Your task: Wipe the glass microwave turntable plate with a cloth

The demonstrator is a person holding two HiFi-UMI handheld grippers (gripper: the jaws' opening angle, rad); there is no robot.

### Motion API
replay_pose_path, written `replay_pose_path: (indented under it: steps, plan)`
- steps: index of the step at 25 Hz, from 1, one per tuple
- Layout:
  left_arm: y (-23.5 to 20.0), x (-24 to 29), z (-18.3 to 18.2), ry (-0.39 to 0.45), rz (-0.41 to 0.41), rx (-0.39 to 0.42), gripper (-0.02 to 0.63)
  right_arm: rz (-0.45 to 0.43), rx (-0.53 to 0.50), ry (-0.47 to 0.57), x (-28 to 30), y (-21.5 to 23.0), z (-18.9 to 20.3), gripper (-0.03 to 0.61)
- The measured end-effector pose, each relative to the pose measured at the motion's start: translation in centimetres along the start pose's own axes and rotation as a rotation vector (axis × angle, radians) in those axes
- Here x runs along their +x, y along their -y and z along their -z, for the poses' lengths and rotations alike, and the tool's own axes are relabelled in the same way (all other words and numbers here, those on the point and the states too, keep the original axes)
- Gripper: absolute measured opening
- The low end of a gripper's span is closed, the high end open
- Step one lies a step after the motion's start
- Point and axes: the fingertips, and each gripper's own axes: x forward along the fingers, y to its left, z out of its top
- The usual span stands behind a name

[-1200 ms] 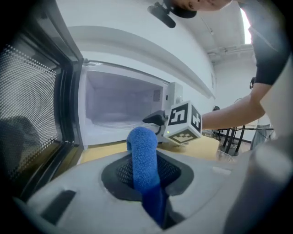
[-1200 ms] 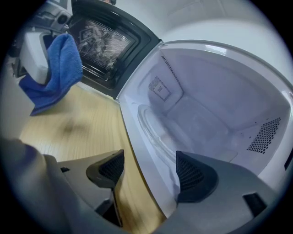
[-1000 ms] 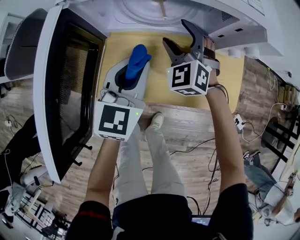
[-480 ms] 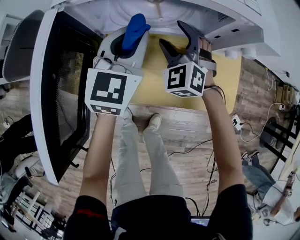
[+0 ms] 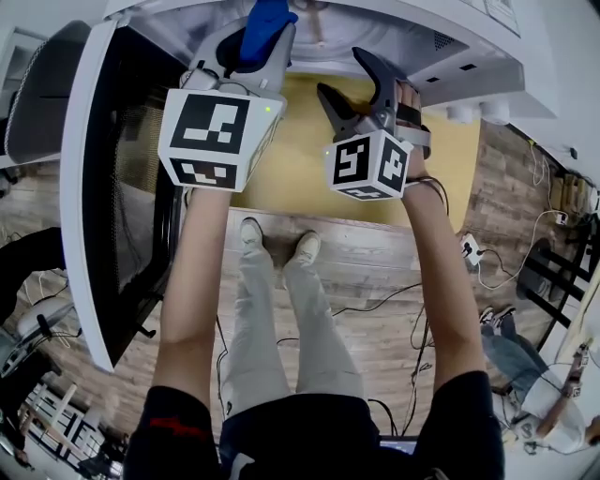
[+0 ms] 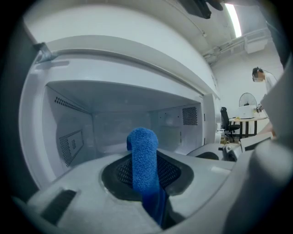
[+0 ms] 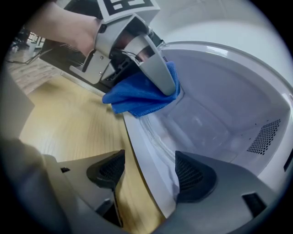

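Note:
My left gripper (image 5: 263, 26) is shut on a blue cloth (image 5: 266, 19) and reaches into the mouth of the open white microwave (image 5: 441, 56). In the left gripper view the blue cloth (image 6: 143, 157) stands up between the jaws, and the cavity lies straight ahead. The right gripper view shows the left gripper (image 7: 158, 75) holding the blue cloth (image 7: 137, 97) at the cavity's front edge. The glass turntable plate (image 7: 197, 122) lies faintly visible on the cavity floor. My right gripper (image 5: 345, 75) is open and holds nothing. It hovers before the microwave's sill, with the right gripper (image 7: 151, 172) jaws either side of it.
The microwave door (image 5: 122, 187) hangs wide open at the left. The microwave stands on a yellow wooden tabletop (image 5: 300, 173). Cables (image 5: 487, 262) lie on the wood floor at the right. A person (image 6: 262, 78) stands far off near desks and a chair.
My left gripper has risen and gone forward with the blue cloth, from above the tabletop into the microwave's opening. The right gripper has barely shifted.

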Motion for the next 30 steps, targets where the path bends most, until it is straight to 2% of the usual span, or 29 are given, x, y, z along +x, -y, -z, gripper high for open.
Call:
replay_pose_path:
  steps: [7,11,13,21,30]
  plan:
    - [-1.0,2.5,-1.1,-0.001,-0.015,0.083,0.064,-0.003,-0.002,0.003,0.0,-0.1,0.0,0.314]
    - [-1.1,3.2,-0.7,-0.031,-0.038,0.177,0.064,-0.003,-0.002,0.004,-0.1,0.0,0.0,0.314]
    - [-0.6,3.5,-0.1,-0.043,-0.024,0.206,0.064,-0.004,-0.002,0.004,-0.1,-0.1,0.0,0.314]
    - [0.5,3.8,1.5,-0.052,0.033,0.148,0.063,-0.006,-0.004,0.004,-0.1,-0.1,0.0,0.314]
    - [1.7,4.0,2.6,-0.116,0.09,0.199,0.064,0.0,-0.005,0.0,-0.1,0.0,0.1,0.314]
